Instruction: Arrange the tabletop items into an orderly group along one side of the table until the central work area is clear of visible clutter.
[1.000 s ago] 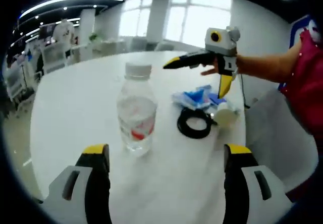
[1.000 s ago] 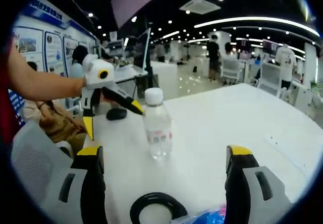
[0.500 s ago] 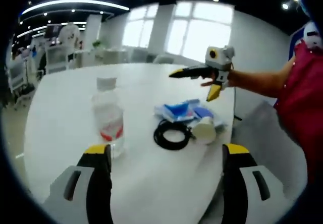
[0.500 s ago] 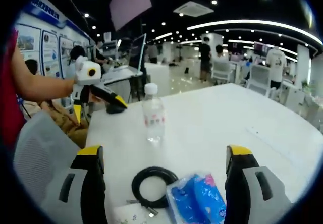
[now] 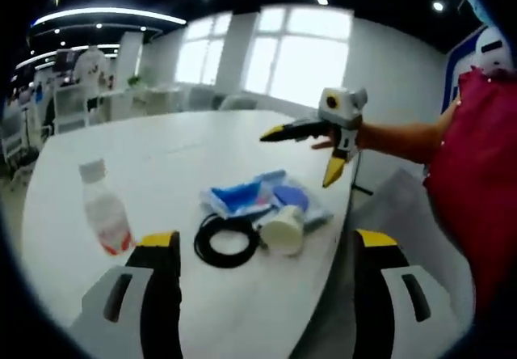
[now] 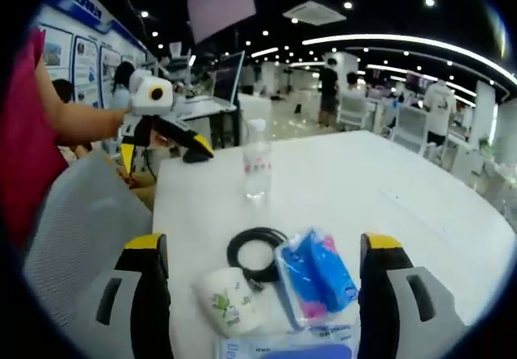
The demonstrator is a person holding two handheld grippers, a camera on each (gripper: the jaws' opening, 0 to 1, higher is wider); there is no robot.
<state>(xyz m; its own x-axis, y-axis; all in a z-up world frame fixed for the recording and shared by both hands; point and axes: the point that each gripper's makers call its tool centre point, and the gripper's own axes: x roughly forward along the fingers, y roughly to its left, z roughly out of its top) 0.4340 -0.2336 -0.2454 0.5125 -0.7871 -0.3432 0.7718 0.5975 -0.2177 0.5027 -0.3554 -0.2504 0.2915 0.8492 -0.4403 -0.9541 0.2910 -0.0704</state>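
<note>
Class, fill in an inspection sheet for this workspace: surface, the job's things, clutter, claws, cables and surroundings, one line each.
Surface: white table, large and pale, bare across its far side.
Job's things: water bottle upright, apart from the rest; blue packet, white cup on its side and a flat blue-and-white pack bunched near one edge.
Clutter: nothing seen beyond those.
Claws: left claw held above the table edge, jaws apart, empty; right claw likewise raised, jaws apart, empty.
Cables: black cable coil lying flat, beside the cup and packet.
Surroundings: grey chair back by the table; open office with desks, people, ceiling lights, windows.
</note>
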